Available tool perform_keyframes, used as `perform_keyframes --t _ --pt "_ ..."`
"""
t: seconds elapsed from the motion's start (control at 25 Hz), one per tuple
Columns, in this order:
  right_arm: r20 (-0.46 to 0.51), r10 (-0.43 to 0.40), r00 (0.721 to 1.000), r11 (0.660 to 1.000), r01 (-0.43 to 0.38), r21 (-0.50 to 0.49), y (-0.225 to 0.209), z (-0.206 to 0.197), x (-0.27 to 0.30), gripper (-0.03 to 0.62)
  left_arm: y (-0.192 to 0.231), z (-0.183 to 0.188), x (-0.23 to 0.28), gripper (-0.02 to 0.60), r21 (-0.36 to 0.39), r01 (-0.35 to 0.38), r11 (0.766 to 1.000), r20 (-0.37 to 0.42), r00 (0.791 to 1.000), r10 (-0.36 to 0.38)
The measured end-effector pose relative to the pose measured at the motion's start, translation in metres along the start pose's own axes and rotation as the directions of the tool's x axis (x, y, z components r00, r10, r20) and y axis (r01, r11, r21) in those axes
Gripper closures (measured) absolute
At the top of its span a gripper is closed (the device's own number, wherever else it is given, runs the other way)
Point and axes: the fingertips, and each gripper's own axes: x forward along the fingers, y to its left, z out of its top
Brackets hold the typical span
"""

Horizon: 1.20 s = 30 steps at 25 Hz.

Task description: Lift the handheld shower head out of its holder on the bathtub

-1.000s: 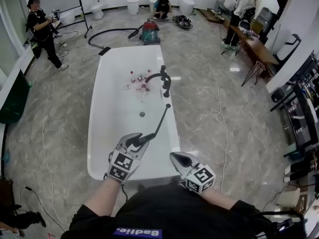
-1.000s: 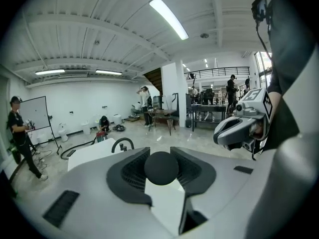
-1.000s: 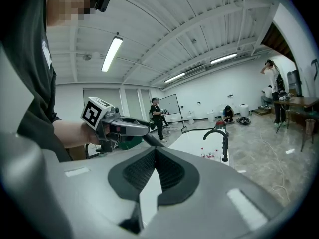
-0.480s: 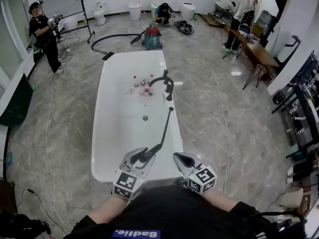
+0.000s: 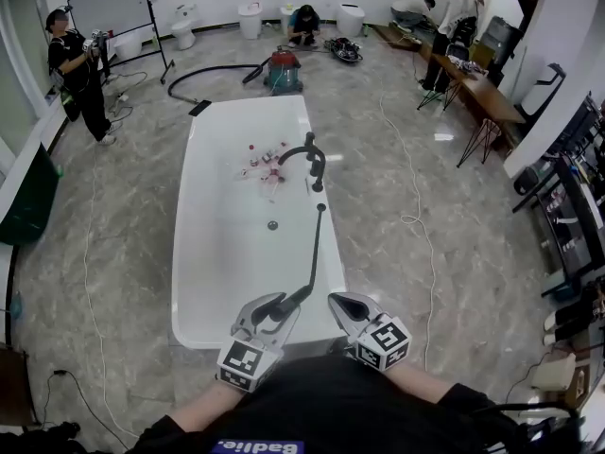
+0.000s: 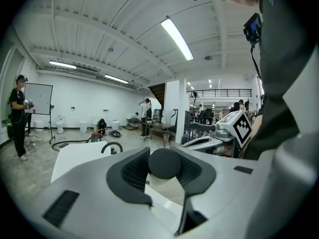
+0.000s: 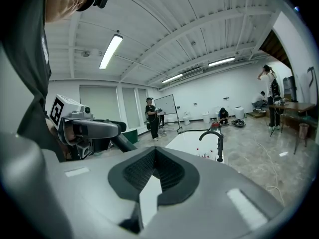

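Note:
The black handheld shower head [image 5: 285,302] is out of its holder, and my left gripper [image 5: 271,307] is shut on its handle over the near end of the white bathtub [image 5: 201,263]. Its black hose [image 5: 315,249] runs from the head back to the tub's right rim. In the left gripper view the head's round black end [image 6: 165,163] sits clamped between the grooved pads. The black arched faucet [image 5: 312,155] stands further along that rim. My right gripper [image 5: 342,302] hangs just right of the left one, shut with nothing in it.
Several small bottles [image 5: 264,157] lie in the tub's far half near the drain [image 5: 272,224]. A red vacuum [image 5: 284,68] stands beyond the tub, its black hose trailing left. Cables cross the marble floor on both sides. People stand at far left and far right; tables line the right.
My left gripper has drawn the shower head back toward me along the tub's near end, and the hose now hangs straighter. The right gripper has stayed where it was.

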Motion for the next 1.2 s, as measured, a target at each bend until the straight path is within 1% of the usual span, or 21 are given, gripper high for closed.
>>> perform_keyframes --t 0.12,0.28,0.76,1.2 --pt "0.002 0.012 1.0 1.0 -0.012 -0.009 0.0023 -0.0004 0.0013 0.592 -0.0076 -0.0033 0.0035 0.451 0.02 0.017 1.0 -0.009 1.0 -0.017" --pt "0.003 0.021 1.0 1.0 -0.02 -0.008 0.0051 0.0022 0.0049 0.592 -0.0081 -0.006 0.0037 0.451 0.025 0.032 0.999 -0.019 0.999 -0.032" --pt "0.014 0.044 0.999 0.999 -0.044 -0.013 0.0068 0.0065 0.0063 0.594 -0.0069 -0.0026 0.0037 0.451 0.021 0.028 0.999 -0.013 1.0 -0.027" --pt "0.015 0.037 0.999 0.999 -0.037 -0.002 0.0021 0.0033 0.0083 0.594 -0.0064 -0.0061 0.0078 0.451 0.02 0.038 0.999 -0.017 0.999 -0.038"
